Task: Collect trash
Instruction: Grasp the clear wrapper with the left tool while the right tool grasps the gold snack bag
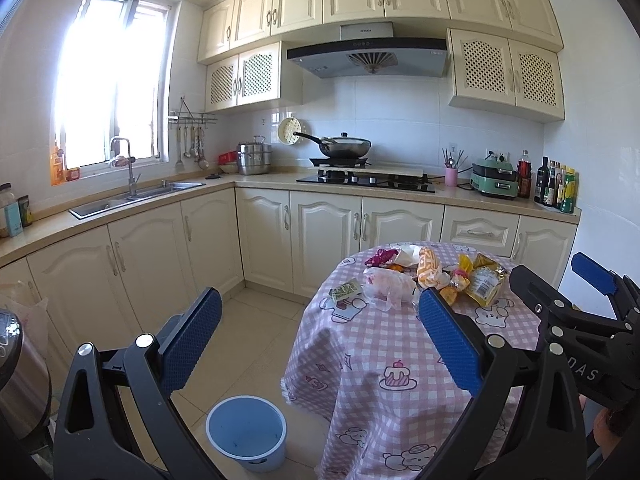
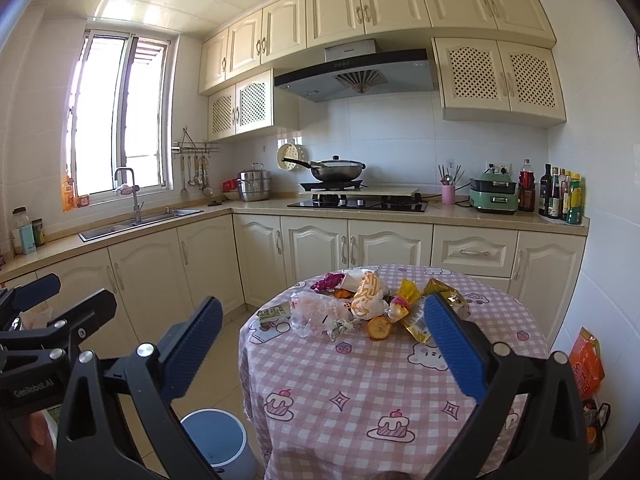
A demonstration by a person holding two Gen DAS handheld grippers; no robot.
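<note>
A heap of trash lies on the far side of a round table with a pink checked cloth: a clear plastic bag, an orange-white wrapper, a yellow packet, a purple wrapper, a green sachet and an orange peel. A blue bin stands on the floor left of the table. My left gripper is open and holds nothing, well short of the heap. My right gripper is open too, above the table's near side.
Cream kitchen cabinets and a counter run behind, with a sink, a hob and wok and bottles. A steel appliance stands at the left. An orange bag hangs by the right wall. Tiled floor lies left of the table.
</note>
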